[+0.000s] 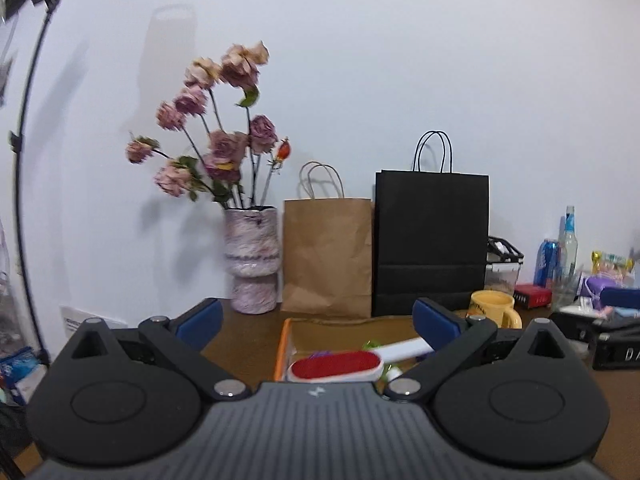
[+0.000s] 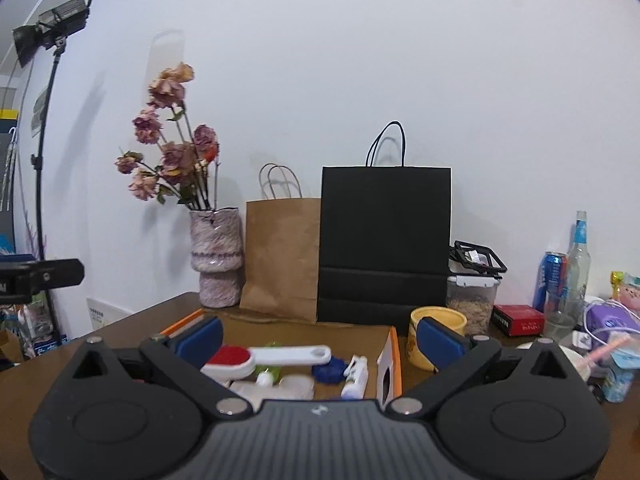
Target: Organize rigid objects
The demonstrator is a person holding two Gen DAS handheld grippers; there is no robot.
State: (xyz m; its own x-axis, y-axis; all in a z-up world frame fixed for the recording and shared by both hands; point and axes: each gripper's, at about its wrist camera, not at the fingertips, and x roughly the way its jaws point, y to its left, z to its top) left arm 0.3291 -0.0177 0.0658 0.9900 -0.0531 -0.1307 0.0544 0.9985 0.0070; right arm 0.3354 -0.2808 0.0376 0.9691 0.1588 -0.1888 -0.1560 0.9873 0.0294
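An orange-rimmed cardboard box [image 2: 394,356] lies on the brown table with small items inside. A white-handled brush with a red pad [image 2: 240,358] rests on top of them, beside a blue lump [image 2: 330,370], a white tube [image 2: 356,376] and other white pieces. The same brush [image 1: 340,364] and the box rim [image 1: 282,344] show in the left wrist view. My left gripper [image 1: 318,322] is open above the box's left part, holding nothing. My right gripper [image 2: 320,338] is open over the box, also holding nothing.
At the back against the wall stand a vase of dried roses [image 1: 252,260], a brown paper bag [image 1: 328,256] and a black paper bag [image 1: 432,240]. A yellow mug [image 2: 436,336], a food container [image 2: 472,300], a can [image 2: 552,276], a glass bottle [image 2: 578,264] and clutter fill the right side.
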